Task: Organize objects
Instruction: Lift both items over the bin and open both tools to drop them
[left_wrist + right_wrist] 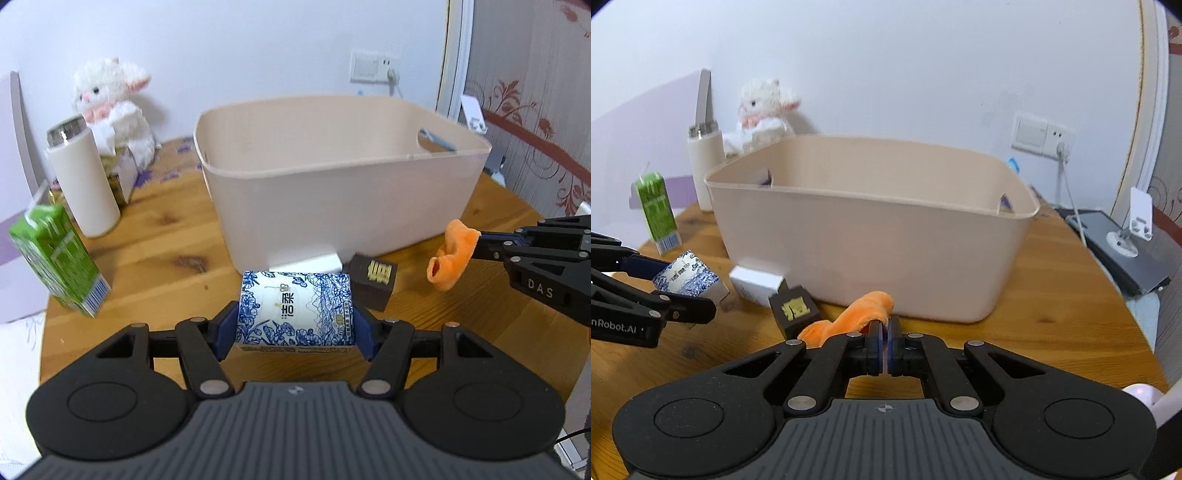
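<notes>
Blue-patterned pack (295, 308) sits clamped across our left gripper (295, 332), just above the tabletop (155, 240). Our right gripper (884, 332) pinches the orange cloth (849, 317). Straight ahead of both stands the bin (332, 199), nearer the right one.

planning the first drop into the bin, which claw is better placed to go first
Probably right. The right claw holds the orange cloth just in front of the beige bin, wall dead ahead. The left claw, shut on the tissue pack, has a white box in between.
</notes>
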Demonstrator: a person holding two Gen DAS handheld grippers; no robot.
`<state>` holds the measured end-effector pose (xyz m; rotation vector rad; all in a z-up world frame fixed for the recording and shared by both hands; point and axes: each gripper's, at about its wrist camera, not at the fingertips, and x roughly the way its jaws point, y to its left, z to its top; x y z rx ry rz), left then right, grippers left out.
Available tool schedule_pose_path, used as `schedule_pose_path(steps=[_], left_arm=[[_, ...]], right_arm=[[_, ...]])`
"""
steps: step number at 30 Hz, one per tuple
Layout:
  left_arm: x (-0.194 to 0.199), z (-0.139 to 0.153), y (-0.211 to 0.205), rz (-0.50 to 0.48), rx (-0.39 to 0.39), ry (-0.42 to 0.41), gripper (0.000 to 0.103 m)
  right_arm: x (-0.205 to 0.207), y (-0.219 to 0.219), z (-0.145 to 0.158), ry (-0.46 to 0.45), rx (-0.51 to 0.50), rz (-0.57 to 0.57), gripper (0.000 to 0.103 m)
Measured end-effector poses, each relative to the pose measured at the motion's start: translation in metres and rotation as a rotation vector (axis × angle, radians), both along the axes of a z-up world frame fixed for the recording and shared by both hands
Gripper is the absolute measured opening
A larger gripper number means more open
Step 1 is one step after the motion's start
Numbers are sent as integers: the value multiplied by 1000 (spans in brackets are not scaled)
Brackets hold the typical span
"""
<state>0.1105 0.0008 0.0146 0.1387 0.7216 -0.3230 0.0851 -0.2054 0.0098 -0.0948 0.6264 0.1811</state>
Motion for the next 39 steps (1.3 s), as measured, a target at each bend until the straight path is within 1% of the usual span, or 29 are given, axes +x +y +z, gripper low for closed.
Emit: schedule_pose_path(steps=[6,12,16,19,22,24,26,28,30,33,34,37,39], left_arm=[[-8,31,5,-4,-25,-75,65],[-4,63,8,22,-59,-152,65],[8,82,7,37,-88,-184,65],[22,92,4,49,-116,-188,65],[40,97,-4,56,-112,-193,65],[53,96,-11,62,-101,-189,65],[69,93,-17,66,-105,-169,65],[84,87,-24,79,-108,-142,65],[95,78,-31,89,-88,-122,65],[109,63,-41,104,-34,-92,65],[113,58,-42,112,-28,-73,65],[127,42,-41,125,-49,7,65],[131,33,-44,132,-25,29,65]], right_arm=[[-12,-8,32,-76,1,-15,3],[-16,-21,70,-190,31,-47,3],[-7,-31,89,-235,55,-85,3],[1,-34,98,-252,59,-104,3],[13,-33,102,-267,46,-117,3],[24,-31,104,-269,34,-128,3],[36,-29,103,-265,27,-141,3],[47,-28,100,-258,24,-155,3],[59,-27,94,-236,29,-167,3],[77,-23,79,-184,23,-176,3],[82,-21,72,-168,14,-182,3],[93,-13,52,-109,-16,-177,3],[98,-8,40,-71,-43,-169,4]])
